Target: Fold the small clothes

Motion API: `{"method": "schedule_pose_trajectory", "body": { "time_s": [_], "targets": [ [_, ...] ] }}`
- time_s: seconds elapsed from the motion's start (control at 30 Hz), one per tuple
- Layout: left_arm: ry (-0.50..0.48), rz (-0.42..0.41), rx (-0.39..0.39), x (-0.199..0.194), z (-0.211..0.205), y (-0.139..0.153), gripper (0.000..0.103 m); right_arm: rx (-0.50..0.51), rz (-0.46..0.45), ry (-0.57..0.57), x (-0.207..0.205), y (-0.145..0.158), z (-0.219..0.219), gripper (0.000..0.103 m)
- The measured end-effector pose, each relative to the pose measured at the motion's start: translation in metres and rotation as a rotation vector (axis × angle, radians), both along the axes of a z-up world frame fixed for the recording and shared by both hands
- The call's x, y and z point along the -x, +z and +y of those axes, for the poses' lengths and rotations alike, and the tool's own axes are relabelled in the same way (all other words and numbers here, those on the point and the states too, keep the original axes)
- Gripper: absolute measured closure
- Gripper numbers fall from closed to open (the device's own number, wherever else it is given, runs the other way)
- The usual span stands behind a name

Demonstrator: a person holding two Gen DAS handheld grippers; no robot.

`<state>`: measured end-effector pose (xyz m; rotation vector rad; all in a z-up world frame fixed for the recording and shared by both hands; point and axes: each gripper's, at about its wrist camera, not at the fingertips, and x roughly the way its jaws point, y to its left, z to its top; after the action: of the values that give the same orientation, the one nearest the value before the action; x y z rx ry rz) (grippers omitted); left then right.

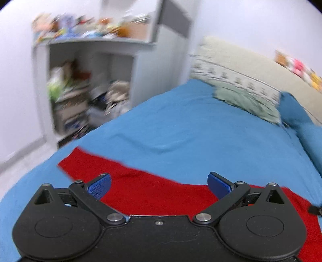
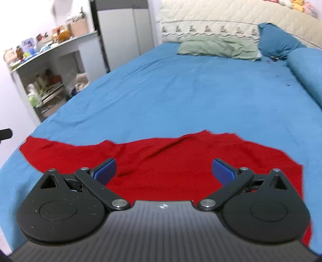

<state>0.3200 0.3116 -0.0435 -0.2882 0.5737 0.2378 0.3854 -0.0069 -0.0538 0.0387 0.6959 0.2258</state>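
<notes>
— Where do the two wrist views look from?
— Low over the bed (image 1: 181, 125), facing its headboard (image 2: 211, 18) — both share the red garment (image 2: 171, 161) close below.

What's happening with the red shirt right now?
Left hand-held gripper open, right hand-held gripper open. Red garment spread on blue bedsheet, ungrasped. Nothing blocking.

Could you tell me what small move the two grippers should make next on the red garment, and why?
Probably lower both onto the near part of the red garment and close on it. The left gripper and right gripper have their jaws wide open, holding nothing, with the cloth spread and wrinkled on the blue sheet.
</notes>
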Motion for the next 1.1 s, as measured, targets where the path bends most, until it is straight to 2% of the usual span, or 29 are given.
{"method": "schedule_pose_trajectory", "body": {
  "time_s": [0.07, 0.13, 0.17, 0.23, 0.3, 0.37, 0.5, 0.57, 0.6, 0.7, 0.8, 0.93, 1.1],
  "targets": [
    [0.049, 0.024, 0.048, -0.007, 0.032, -0.022, 0.004, 0.005, 0.021, 0.020, -0.004, -0.008, 0.017, 0.000],
    [0.101, 0.069, 0.094, -0.014, 0.058, -0.047, 0.023, 0.013, 0.033, 0.041, -0.009, -0.017, 0.033, 0.000],
    [0.132, 0.092, 0.124, -0.016, 0.071, -0.060, 0.028, 0.021, 0.036, 0.053, -0.010, -0.021, 0.039, 0.000],
    [0.178, 0.111, 0.225, -0.021, 0.098, -0.083, 0.045, 0.031, 0.040, 0.074, -0.011, -0.028, 0.048, 0.000],
    [0.209, 0.111, 0.308, -0.026, 0.115, -0.101, 0.050, 0.041, 0.046, 0.090, -0.012, -0.034, 0.054, 0.000],
    [0.222, 0.098, 0.339, -0.032, 0.123, -0.113, 0.052, 0.059, 0.053, 0.096, -0.014, -0.041, 0.057, 0.000],
    [0.224, 0.064, 0.317, -0.049, 0.129, -0.116, 0.053, 0.066, 0.062, 0.090, -0.021, -0.053, 0.058, 0.000],
    [0.238, 0.068, 0.298, -0.057, 0.130, -0.116, 0.073, 0.063, 0.068, 0.083, -0.024, -0.058, 0.057, 0.000],
    [0.252, 0.079, 0.283, -0.061, 0.128, -0.115, 0.099, 0.064, 0.070, 0.079, -0.024, -0.061, 0.057, 0.000],
    [0.271, 0.065, 0.291, -0.062, 0.123, -0.109, 0.098, 0.066, 0.075, 0.069, -0.025, -0.067, 0.054, 0.000],
    [0.227, 0.027, 0.208, -0.068, 0.102, -0.088, 0.098, 0.052, 0.069, 0.050, -0.023, -0.067, 0.045, 0.000],
    [0.074, -0.048, 0.038, -0.076, 0.039, -0.044, 0.098, 0.008, 0.048, -0.005, -0.018, -0.059, 0.020, 0.000],
    [-0.180, -0.129, -0.028, -0.090, -0.078, 0.002, 0.098, -0.017, 0.034, -0.112, -0.007, -0.043, -0.028, 0.000]
  ]
}}
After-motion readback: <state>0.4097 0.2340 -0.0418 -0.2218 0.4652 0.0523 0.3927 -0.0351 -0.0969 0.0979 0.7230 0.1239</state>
